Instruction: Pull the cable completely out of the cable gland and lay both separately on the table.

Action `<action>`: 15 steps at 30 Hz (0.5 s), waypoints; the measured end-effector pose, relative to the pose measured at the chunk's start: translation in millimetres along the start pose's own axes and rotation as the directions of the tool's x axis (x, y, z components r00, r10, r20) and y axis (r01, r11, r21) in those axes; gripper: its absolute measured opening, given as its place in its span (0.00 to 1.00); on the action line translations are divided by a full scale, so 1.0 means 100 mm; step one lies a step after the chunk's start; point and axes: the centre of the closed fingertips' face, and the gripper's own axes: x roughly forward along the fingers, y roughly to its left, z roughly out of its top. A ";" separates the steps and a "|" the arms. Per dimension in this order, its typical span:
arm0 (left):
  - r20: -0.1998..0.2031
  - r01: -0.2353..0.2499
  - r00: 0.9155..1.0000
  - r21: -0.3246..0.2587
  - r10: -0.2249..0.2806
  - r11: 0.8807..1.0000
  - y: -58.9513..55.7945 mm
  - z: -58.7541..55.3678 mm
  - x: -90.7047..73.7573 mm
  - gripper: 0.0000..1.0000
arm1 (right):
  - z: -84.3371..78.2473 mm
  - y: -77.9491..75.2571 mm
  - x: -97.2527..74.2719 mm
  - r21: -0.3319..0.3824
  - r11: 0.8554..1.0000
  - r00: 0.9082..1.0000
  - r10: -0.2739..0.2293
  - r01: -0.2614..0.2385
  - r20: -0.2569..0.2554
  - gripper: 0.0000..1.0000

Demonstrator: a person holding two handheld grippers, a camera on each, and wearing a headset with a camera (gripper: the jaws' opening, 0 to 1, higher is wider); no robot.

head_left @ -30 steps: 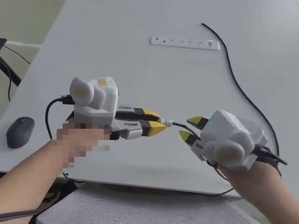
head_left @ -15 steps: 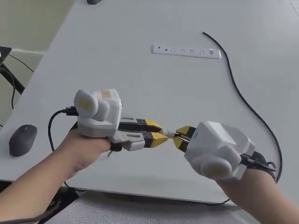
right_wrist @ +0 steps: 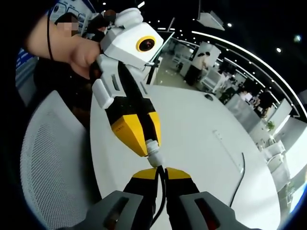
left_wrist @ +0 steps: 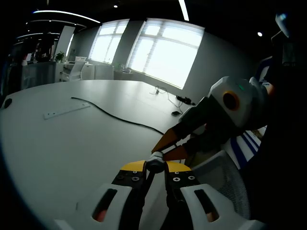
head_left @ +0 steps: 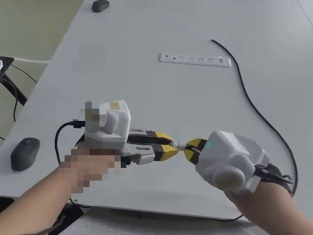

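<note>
I hold both grippers in the air above the table's near edge, tip to tip. My left gripper (head_left: 168, 149) is shut on the small white cable gland (head_left: 180, 146), which sticks out from its yellow tips. In the left gripper view the gland (left_wrist: 154, 161) sits between the jaws of the left gripper (left_wrist: 155, 167). My right gripper (head_left: 192, 148) faces it and is shut on the thin black cable (right_wrist: 161, 181) just behind the gland (right_wrist: 153, 150). The cable's remaining length is hidden behind the right gripper (right_wrist: 162, 175).
A white power strip (head_left: 194, 59) lies far back on the white table (head_left: 146, 88), with its black cord (head_left: 254, 105) curving down the right side. A dark mouse (head_left: 24, 152) sits at the left edge, another (head_left: 100, 5) at the top. A mesh chair (right_wrist: 48, 163) is below.
My right gripper has moved left up to the left gripper's tips and gone from open to shut on the cable beside the gland. The left gripper still holds the gland.
</note>
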 end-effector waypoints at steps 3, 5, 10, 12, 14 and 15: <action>0.001 0.000 1.000 0.002 0.000 1.000 -0.01 0.01 0.00 0.15 | -0.01 -0.01 0.00 0.014 1.000 1.000 -0.005 0.005 -0.001 0.00; 0.002 0.001 1.000 0.001 -0.001 1.000 -0.01 0.01 0.01 0.15 | -0.02 -0.02 0.00 0.029 1.000 1.000 -0.007 0.007 -0.003 0.00; 0.003 0.000 1.000 0.002 0.000 1.000 -0.02 0.02 0.01 0.15 | -0.03 -0.02 0.00 0.043 0.999 1.000 -0.012 0.012 -0.003 0.00; 0.001 -0.003 1.000 0.004 0.003 1.000 -0.01 0.02 0.01 0.15 | -0.07 -0.05 0.00 0.045 0.999 1.000 -0.022 0.023 -0.017 0.00; 0.001 -0.005 1.000 -0.001 0.005 1.000 0.00 0.01 -0.01 0.15 | -0.13 -0.07 0.01 0.070 0.997 0.999 -0.024 0.026 -0.025 0.00; 0.003 -0.005 1.000 -0.003 0.005 1.000 0.00 0.01 -0.02 0.15 | -0.15 -0.08 0.01 0.078 0.997 0.999 -0.027 0.029 -0.028 0.00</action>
